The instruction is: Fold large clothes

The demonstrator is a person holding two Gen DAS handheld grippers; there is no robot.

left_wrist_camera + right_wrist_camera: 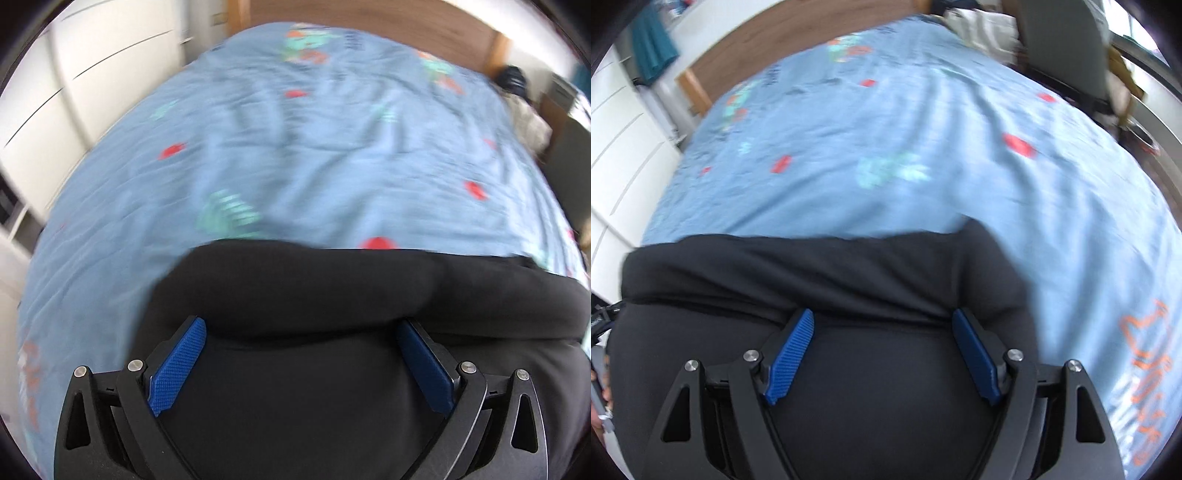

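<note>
A black garment lies on a bed covered by a blue printed sheet, at the sheet's near edge, where both hands can reach it; its far margin forms a thick rolled fold running across both wrist views, which suggests one fold is already laid over. The left gripper stands over the cloth with its blue pads spread wide and nothing pinched between them; the fabric merely lies beneath the gap. The right gripper is likewise parted, somewhat less widely, above the same garment, gripping nothing. Both point steeply downward at the fold line, one toward each end, a placement suited to taking or pressing the two ends together. Blur obscures the cloth's finer creases. A wooden headboard and white cabinets bound the bed.
</note>
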